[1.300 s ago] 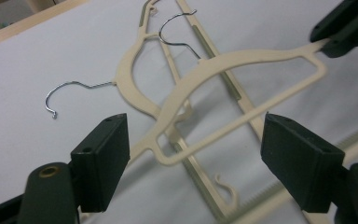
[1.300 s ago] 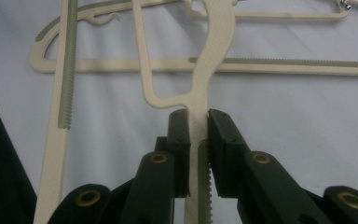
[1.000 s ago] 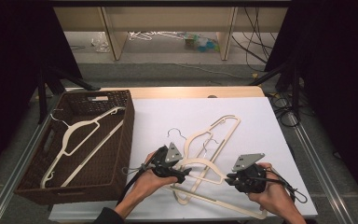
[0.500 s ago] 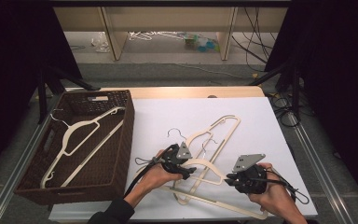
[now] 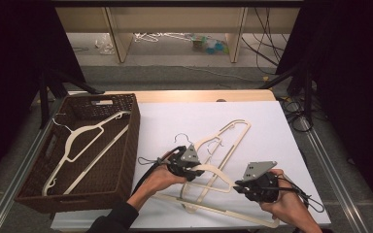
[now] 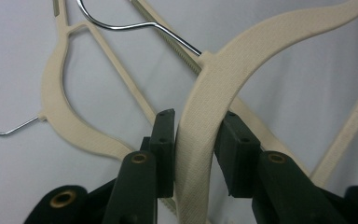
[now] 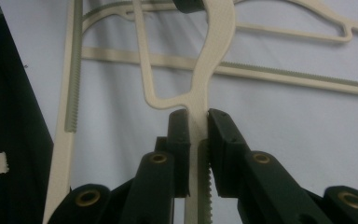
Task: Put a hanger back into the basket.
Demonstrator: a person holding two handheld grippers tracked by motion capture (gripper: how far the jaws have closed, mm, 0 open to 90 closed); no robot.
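**Ana:** Tongs first, left to right. Left tongs sit near the middle of the tabletop, and their jaws have just been closing around the curved shoulder of the top hanger. In the left gripper view the cream arm runs up between both jaws; the right pad looks to be against it, the left pad is at its edge with barely a sliver showing.

**Ben:** So gripping, or not quite?

**Ana:** Narrowed onto it, hanger between the pads. I would call it a hold, though the left side is hard to judge.

**Ben:** And the right tongs?

**Ana:** Right tongs are clamped on the same hanger, at its right end. The right gripper view shows both pads pressed on the thin corner where the shoulder meets the ridged bar.

**Ben:** Where does that hanger lie?

**Ana:** On the white sheet at the near side of the tabletop, spanning from one hand to the other, its wire hook pointing away from the person. It crosses over a second hanger that lies flat beneath it, reaching toward the far right.

**Ben:** Anything on the left?

**Ana:** Brown wicker basket at the tabletop's left edge, with another hanger lying slanted inside it, well apart from both hands.
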